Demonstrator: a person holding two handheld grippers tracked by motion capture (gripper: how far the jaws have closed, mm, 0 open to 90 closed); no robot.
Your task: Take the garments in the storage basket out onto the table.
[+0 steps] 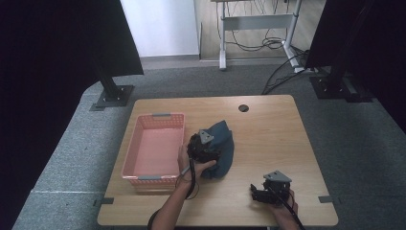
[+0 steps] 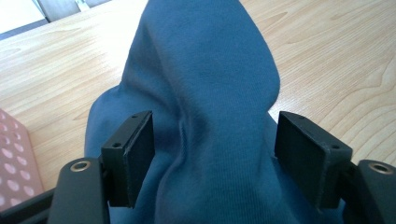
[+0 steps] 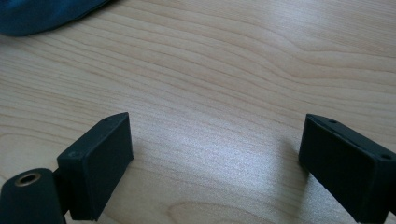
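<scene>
Blue cloth [image 1: 221, 149] lies bunched on the wooden table [image 1: 268, 139] just right of the pink basket [image 1: 155, 146], a fold rising between the wide-open, non-gripping jaws of the left gripper [image 2: 212, 154]; right gripper [image 3: 215, 163] stands wide open and empty, well apart.

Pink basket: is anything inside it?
The basket looks empty in the high view: its bare pink floor shows, with nothing lying on it. The strip of floor just behind its near wall is hidden. The blue cloth lies on the table beside it.
</scene>
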